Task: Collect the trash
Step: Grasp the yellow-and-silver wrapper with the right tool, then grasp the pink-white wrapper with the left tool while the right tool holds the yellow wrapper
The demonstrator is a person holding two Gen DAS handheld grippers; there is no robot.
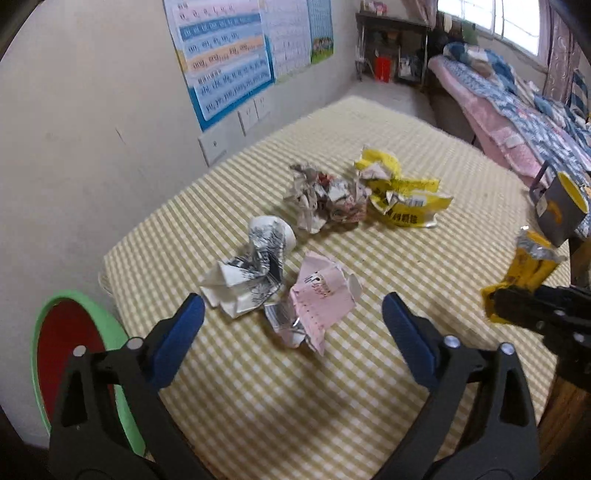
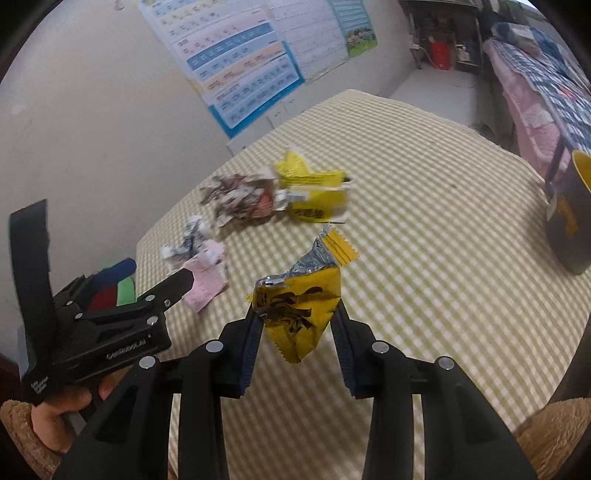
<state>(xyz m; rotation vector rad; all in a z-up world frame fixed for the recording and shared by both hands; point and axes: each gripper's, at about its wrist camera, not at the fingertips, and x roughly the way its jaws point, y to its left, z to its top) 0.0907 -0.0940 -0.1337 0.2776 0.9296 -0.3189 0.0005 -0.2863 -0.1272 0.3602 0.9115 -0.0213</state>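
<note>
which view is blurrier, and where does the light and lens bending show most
Right wrist view: motion smear on the crumpled trash pile and checked tablecloth; the held yellow wrapper stays sharp. Left wrist view: crisper, though the window blows out white. Both: fisheye curves the table edges and posters, with dark corners.

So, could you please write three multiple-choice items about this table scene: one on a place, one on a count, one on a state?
1. Where is the green-rimmed bin?
A. On the bed
B. Beside the table, at its left edge
C. Under the window

2. How many trash pieces lie on the checked tablecloth?
A. Two
B. Four
C. Seven

3. What does the right gripper do?
A. Stands open, holding nothing
B. Holds the mug
C. Grips a yellow wrapper

Answers: 1 B, the bin shows beside the left gripper; 2 B, four crumpled pieces lie there; 3 C, its fingers press on the wrapper.
</note>
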